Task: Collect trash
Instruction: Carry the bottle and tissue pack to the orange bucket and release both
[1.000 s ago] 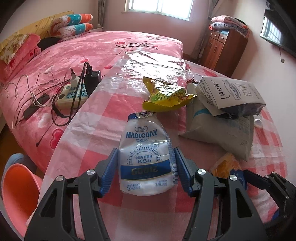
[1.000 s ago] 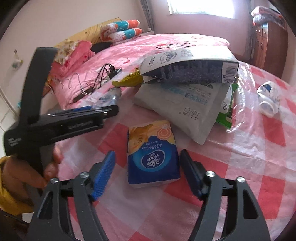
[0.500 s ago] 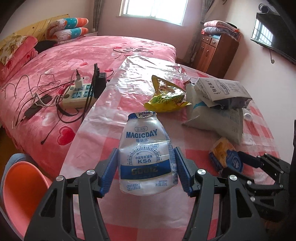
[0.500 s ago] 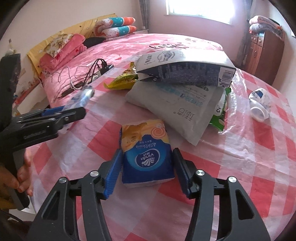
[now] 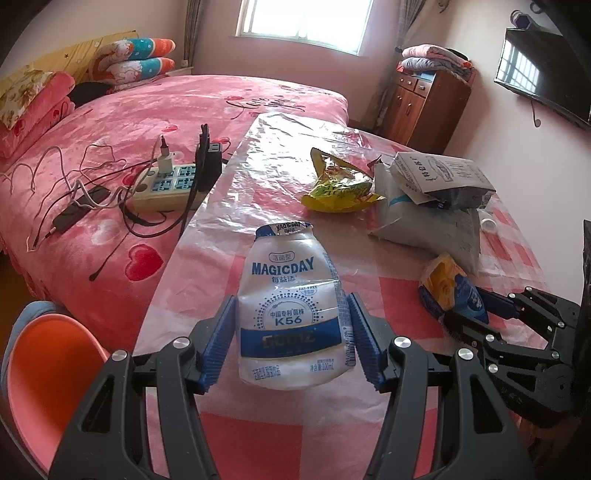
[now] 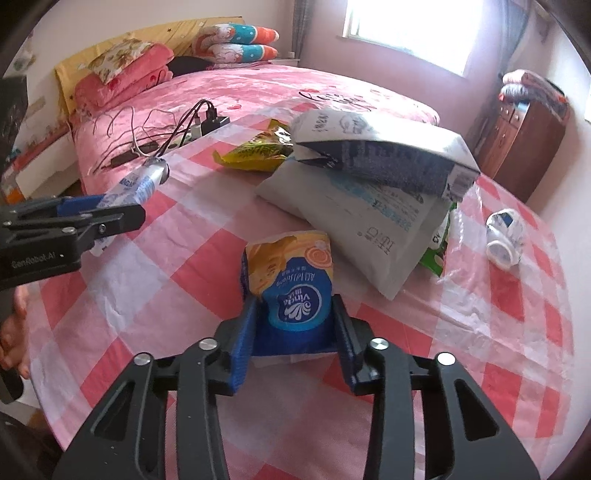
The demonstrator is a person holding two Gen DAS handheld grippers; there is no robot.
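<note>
Right wrist: tissue pack (image 6: 291, 295) mid-table (image 6: 480, 369).

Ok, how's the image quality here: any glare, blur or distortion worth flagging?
Left wrist view: window blown out, glare on the plastic sheet, strong fisheye bending at the edges, bottle sharp. Right wrist view: window overexposed, tissue pack readable, dark vignette in the corners.

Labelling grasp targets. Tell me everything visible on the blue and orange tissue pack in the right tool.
The tissue pack is a soft plastic packet, orange on its far half, blue with a white Vinda logo on the near half. Its wrapper looks crumpled and torn at the far end. It sits between the blue pads of the right tool, whose jaws are closing and squeezing its sides, above the pink checked tablecloth.
</note>
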